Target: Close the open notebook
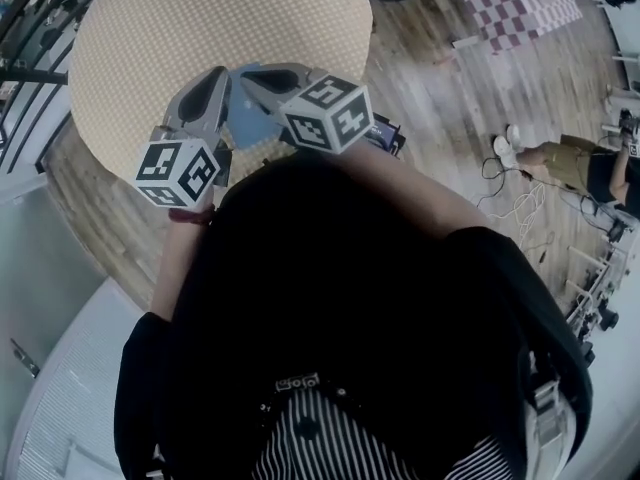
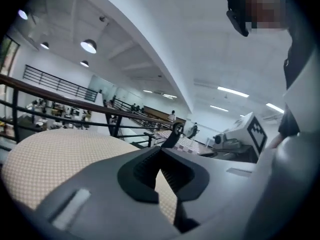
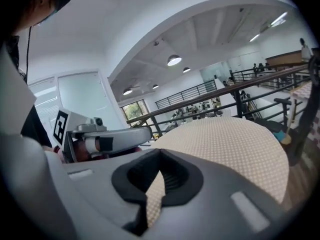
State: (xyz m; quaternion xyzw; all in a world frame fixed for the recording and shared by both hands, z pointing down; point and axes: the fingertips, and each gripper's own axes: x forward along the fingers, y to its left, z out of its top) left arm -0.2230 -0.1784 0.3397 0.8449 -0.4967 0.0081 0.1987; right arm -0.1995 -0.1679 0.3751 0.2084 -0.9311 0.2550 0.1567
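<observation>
The round table (image 1: 200, 38) has a beige, finely checked woven top, flat and matte. No notebook shows plainly; a pale blue flat patch (image 1: 248, 120) beneath the tongs may be it, but I cannot tell. It would likely be light, with a bendy cover and loose pages, so take the free cover edge. The left gripper (image 2: 161, 150) and right gripper (image 3: 159, 153), 2 grey tongs with ribbed black pads, are closed and empty.

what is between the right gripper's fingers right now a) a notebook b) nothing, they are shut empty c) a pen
b: in the right gripper view the right gripper has its fingers meeting tip to tip, with only the round beige table behind them.
</observation>
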